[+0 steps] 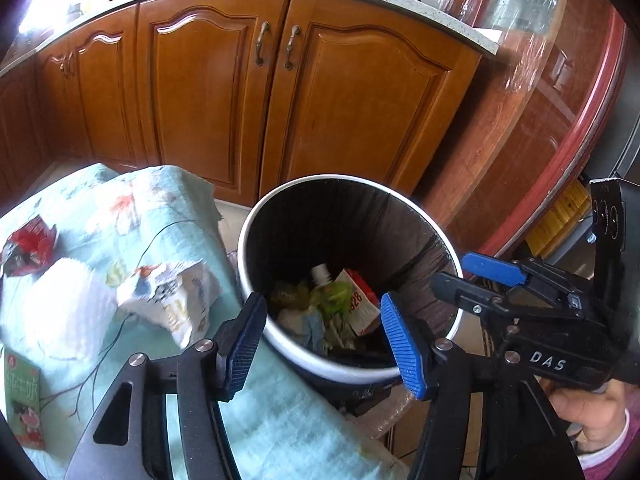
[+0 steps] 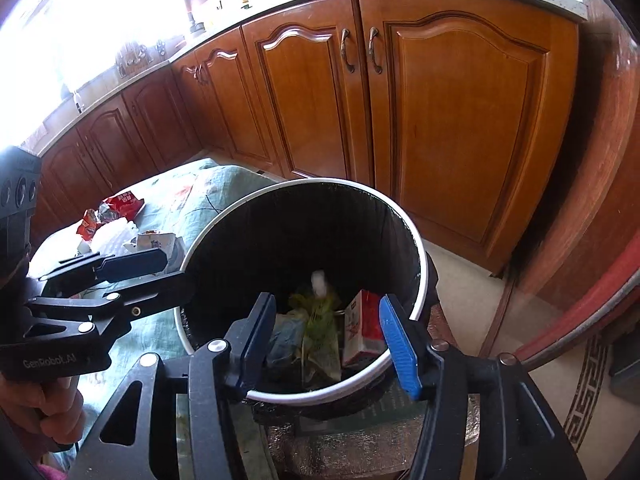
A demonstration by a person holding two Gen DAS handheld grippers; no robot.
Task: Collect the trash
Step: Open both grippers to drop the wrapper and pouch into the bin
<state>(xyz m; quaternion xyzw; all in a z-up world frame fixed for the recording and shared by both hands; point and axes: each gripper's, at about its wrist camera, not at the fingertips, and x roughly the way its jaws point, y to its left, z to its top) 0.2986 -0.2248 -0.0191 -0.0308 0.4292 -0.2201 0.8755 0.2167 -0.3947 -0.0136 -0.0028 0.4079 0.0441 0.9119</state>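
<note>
Blue-padded left gripper [image 1: 324, 336] and right gripper [image 2: 328, 336], both wide open and empty above the white-rimmed bin [image 1: 400, 194], should next approach the torn white wrapper [image 1: 176, 300] squarely.

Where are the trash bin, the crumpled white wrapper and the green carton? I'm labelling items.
trash bin [image 1: 256, 216], left wrist view, white rim.
crumpled white wrapper [image 1: 172, 300], left wrist view, middle.
green carton [image 1: 24, 404], left wrist view, front face.
</note>
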